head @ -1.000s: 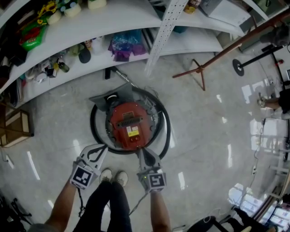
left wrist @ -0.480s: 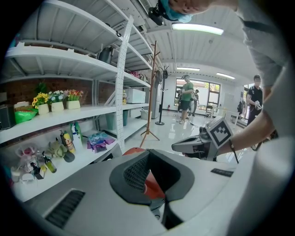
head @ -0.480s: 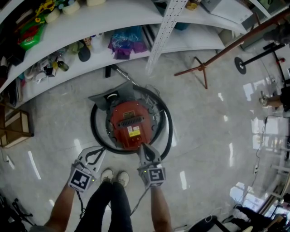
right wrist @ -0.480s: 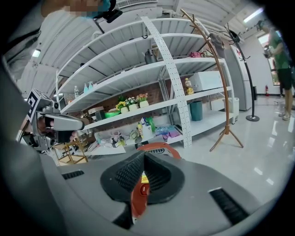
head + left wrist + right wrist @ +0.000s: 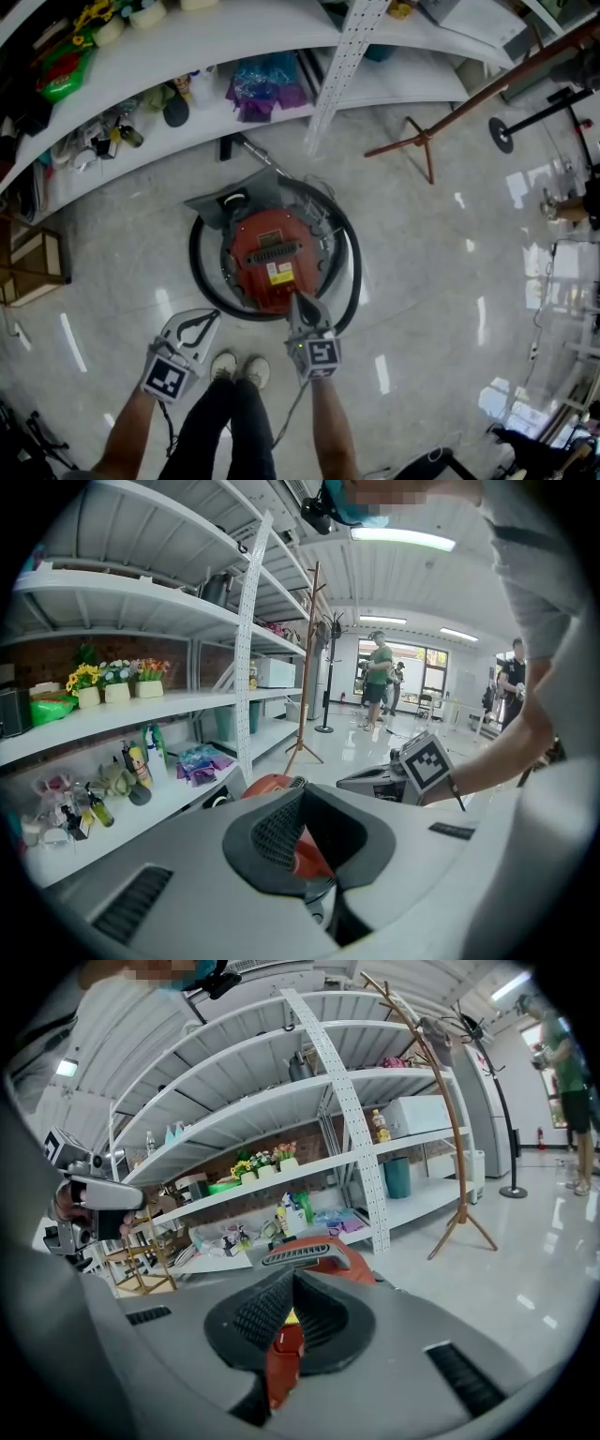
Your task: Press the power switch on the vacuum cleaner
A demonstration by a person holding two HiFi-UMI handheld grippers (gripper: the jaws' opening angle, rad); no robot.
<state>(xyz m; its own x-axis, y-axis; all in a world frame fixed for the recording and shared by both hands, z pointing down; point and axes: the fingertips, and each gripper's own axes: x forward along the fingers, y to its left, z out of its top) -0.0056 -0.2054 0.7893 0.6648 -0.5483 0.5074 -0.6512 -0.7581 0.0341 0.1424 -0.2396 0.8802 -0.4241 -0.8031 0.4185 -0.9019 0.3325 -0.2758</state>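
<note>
Head view: right tongs [image 5: 296, 300] have crept fwd over the last sec. Their tip is now at the near rim of the red vacuum [image 5: 272, 258], touching or just short of it; can't tell which. Left tongs [image 5: 208, 317] have eased back a bit and hang low by the person's shoes, apart from the vacuum.

Both pairs are clenched on nothing; in each gripper view only a sliver of red body shows through the slit betw. the pads.

Vacuum sits on the floor [image 5: 422, 244] in front of the shelf [image 5: 187, 103], black hose [image 5: 351, 272] looped round it.

Judgement: right side is lined up for the press, which is not yet done. Switch itself not made out.

Writing: a yellow-and-white label [image 5: 277, 273] on the lid, print too small to read. No brand legible.
</note>
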